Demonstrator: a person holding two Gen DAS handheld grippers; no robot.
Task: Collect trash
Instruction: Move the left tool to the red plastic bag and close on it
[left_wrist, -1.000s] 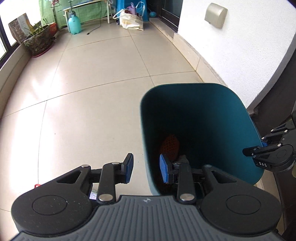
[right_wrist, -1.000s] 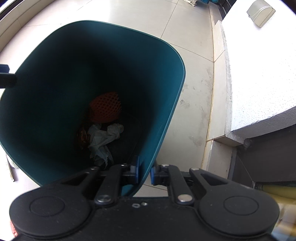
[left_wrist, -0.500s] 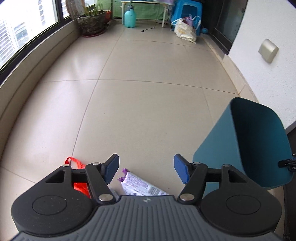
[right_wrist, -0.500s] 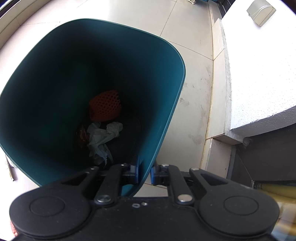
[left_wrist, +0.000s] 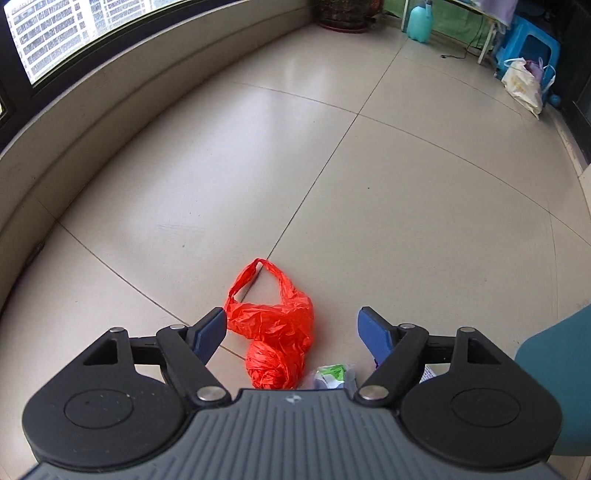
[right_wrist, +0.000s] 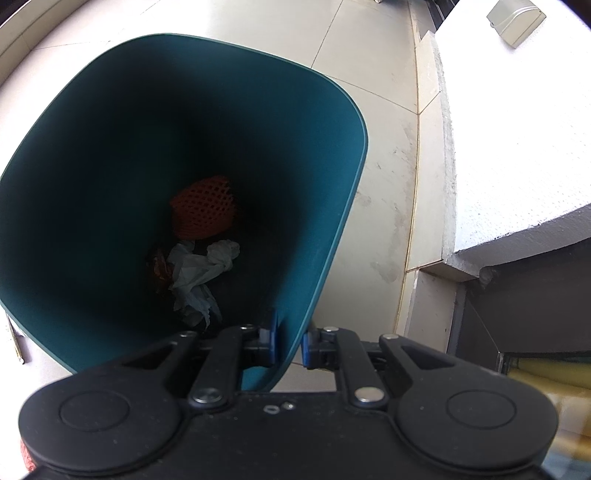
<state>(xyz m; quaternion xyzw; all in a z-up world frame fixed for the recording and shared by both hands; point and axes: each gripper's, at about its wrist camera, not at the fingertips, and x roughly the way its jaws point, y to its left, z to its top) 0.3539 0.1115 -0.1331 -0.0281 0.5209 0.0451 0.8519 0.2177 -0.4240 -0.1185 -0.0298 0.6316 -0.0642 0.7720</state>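
Left claw: my left gripper (left_wrist: 291, 328) is spread wide, holding nothing, low centre of the frame.
Right claw: my right gripper (right_wrist: 289, 341) is pinched onto the bin (right_wrist: 343, 206) wall at its near rim.
Red bag: one crumpled plastic bag (left_wrist: 275, 332) on the floor (left_wrist: 388, 206), between my left fingers.
Handling: likely feather-light, soft, slippery; I would pinch the bunched middle.
Wrapper: one, green and white (left_wrist: 332, 374), lower centre, partly hidden.
In bin: one orange net (right_wrist: 203, 208), one tissue wad (right_wrist: 201, 269).

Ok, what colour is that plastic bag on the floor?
Bright orange-red; the bag shows best in the left wrist view, between the open fingers.
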